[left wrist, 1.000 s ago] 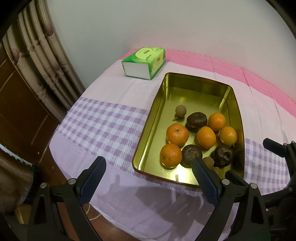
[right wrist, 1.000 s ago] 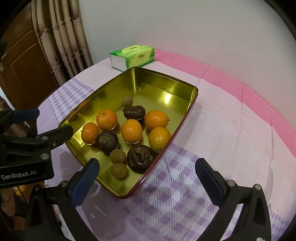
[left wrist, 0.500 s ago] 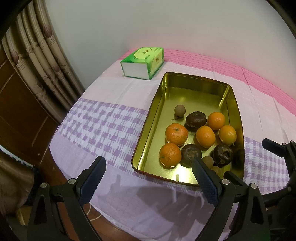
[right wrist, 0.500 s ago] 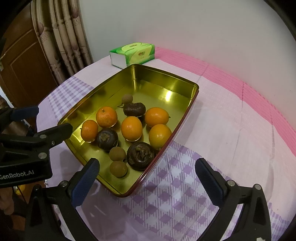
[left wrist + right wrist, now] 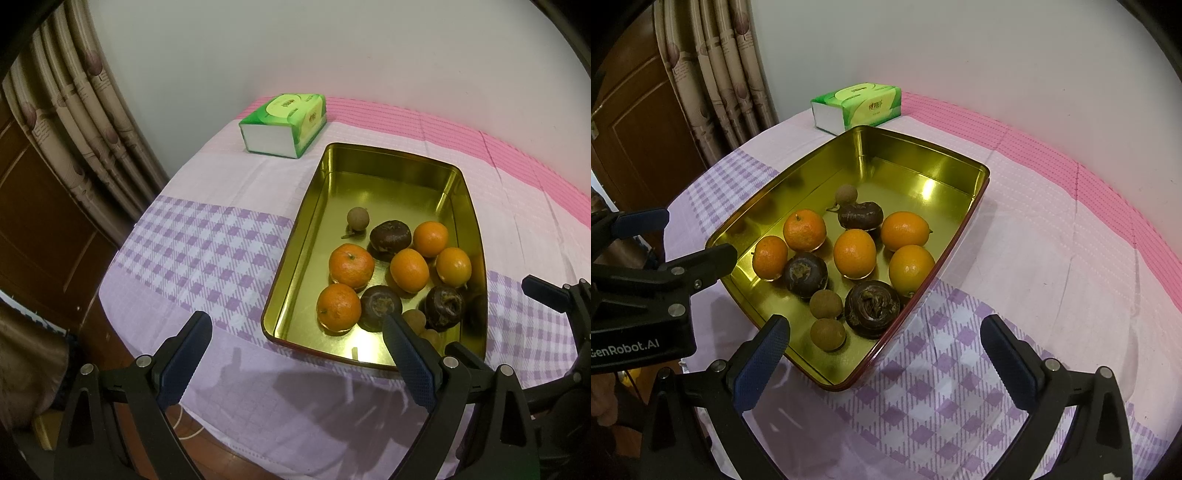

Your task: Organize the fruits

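A gold metal tray (image 5: 369,162) (image 5: 916,155) sits on the table and holds several oranges (image 5: 351,266) (image 5: 855,253), three dark brown fruits (image 5: 390,234) (image 5: 873,308) and small tan longans (image 5: 358,218) (image 5: 827,334). All fruit lies in the tray's near half. My left gripper (image 5: 295,339) is open and empty, above the table's near edge by the tray's near left corner. My right gripper (image 5: 886,347) is open and empty, above the tray's near right corner. The left gripper also shows in the right wrist view (image 5: 683,240).
A green tissue pack (image 5: 284,123) (image 5: 858,105) lies beyond the tray near the wall. The table wears a pink and purple checked cloth (image 5: 207,251). Curtains (image 5: 74,122) and a wooden door (image 5: 646,122) stand to the left.
Both grippers have drifted slightly back from the tray, so the tray and fruit sit a little higher in both views. The fruit has not moved.
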A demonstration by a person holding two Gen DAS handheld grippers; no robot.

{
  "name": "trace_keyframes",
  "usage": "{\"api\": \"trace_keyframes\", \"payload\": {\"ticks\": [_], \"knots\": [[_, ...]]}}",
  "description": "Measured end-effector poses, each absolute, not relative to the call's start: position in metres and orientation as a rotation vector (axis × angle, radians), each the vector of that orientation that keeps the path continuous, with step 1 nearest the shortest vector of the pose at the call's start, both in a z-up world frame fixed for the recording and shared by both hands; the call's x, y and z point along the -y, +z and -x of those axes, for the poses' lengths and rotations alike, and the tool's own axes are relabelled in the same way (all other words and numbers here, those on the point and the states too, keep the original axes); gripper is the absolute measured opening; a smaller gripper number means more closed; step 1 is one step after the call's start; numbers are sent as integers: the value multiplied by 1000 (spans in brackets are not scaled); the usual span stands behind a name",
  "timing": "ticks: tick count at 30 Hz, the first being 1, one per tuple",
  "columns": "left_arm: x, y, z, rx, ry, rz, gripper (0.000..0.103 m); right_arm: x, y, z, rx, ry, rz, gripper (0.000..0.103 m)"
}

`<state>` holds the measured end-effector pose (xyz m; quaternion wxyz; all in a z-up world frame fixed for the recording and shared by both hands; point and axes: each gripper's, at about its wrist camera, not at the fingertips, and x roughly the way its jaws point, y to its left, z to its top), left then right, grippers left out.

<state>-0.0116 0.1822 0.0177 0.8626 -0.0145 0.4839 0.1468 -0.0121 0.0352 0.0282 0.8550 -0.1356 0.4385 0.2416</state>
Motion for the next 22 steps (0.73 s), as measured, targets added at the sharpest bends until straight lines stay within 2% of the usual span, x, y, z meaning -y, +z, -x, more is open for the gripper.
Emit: {"api": "trace_keyframes", "payload": {"ticks": [22], "knots": [[-183,19,11,-1007,294,26,94,-36,27,13,-922,514,289,102]]}}
